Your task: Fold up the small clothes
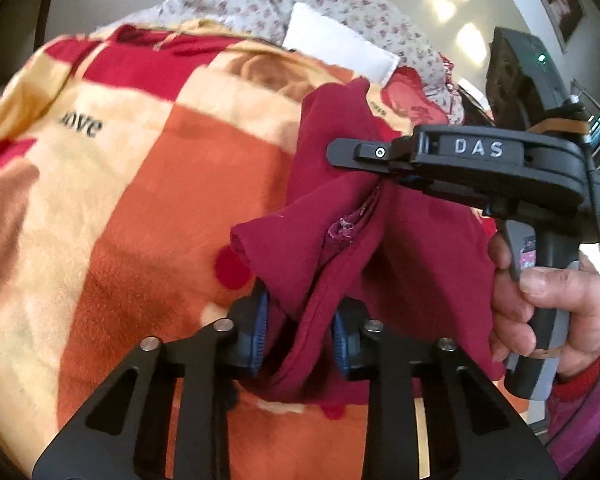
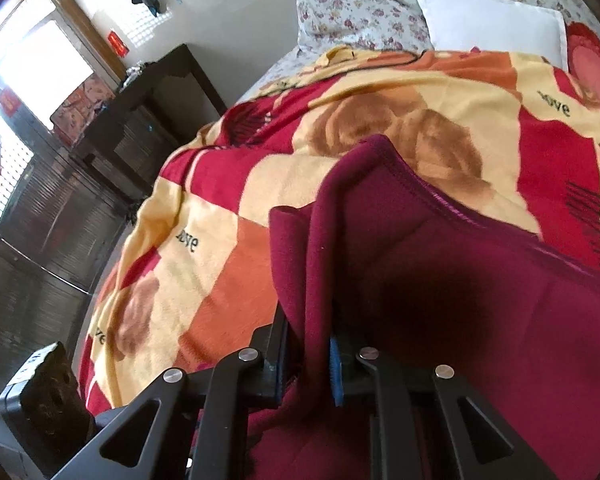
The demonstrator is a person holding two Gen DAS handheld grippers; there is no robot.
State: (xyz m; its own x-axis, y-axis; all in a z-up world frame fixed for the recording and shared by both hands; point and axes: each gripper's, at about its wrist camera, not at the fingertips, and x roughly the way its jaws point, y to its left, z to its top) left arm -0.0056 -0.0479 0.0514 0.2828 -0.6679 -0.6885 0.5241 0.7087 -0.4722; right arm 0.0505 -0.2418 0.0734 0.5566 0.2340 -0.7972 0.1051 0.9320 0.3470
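A maroon garment (image 1: 420, 240) hangs bunched above the bed, held up by both grippers. In the left wrist view my left gripper (image 1: 300, 338) is shut on a fold of it, its blue pads (image 1: 260, 332) pressing the cloth from both sides. To the right, my right gripper (image 1: 380, 172) pinches another part of the garment, and a hand (image 1: 548, 308) holds its handle. In the right wrist view the right gripper (image 2: 308, 372) is shut on a hemmed edge of the maroon garment (image 2: 460, 280), which drapes away to the right.
A red, orange and cream blanket (image 1: 140, 160) printed with "love" covers the bed (image 2: 260, 200). A white pillow (image 2: 492, 20) and floral bedding (image 2: 360, 8) lie at the head. A dark cabinet (image 2: 148, 120) stands beside the bed at the left.
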